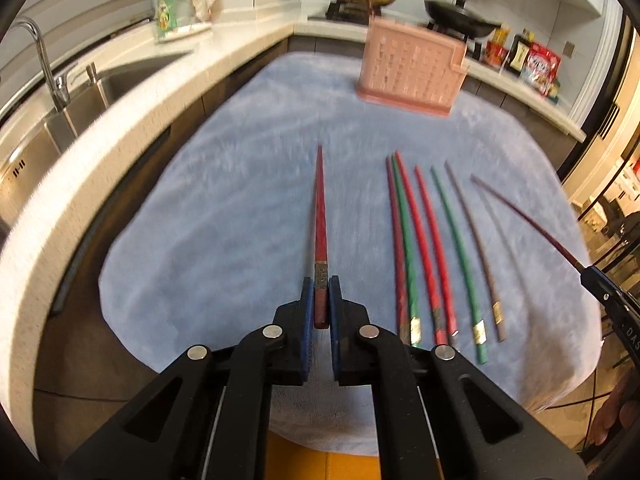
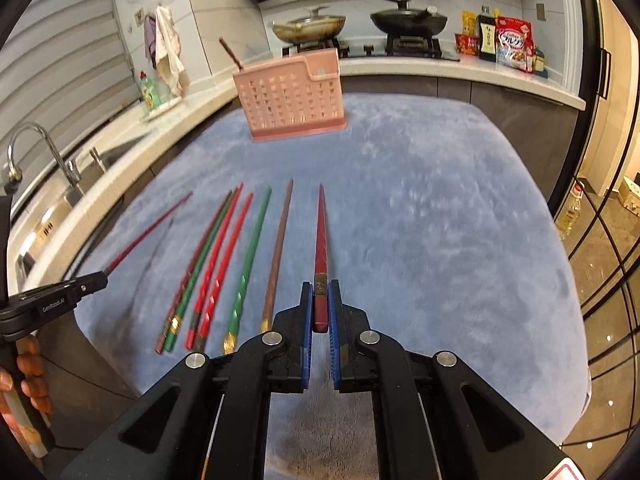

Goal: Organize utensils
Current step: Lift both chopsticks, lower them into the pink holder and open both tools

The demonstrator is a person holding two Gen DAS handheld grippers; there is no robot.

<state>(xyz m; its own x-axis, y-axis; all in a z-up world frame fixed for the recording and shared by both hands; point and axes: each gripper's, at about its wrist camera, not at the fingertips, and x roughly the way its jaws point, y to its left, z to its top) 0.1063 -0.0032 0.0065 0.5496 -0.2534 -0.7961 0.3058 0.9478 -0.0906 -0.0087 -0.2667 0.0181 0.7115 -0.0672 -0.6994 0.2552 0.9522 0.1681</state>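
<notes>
1. each gripper clamps one dark red chopstick by its thick end: the left gripper holds the left chopstick, and the right gripper holds the right chopstick. both tips point forward.
2. six loose chopsticks, in red, green and brown, lie side by side on the blue cloth between the two grippers.
3. the pink holder stands upright at the far side of the cloth, with one chopstick already inside it.
4. we judge the step in hand to be carrying both held sticks to the holder.
5. next, we swing each tip down over the holder's open top, then open the jaws.
</notes>
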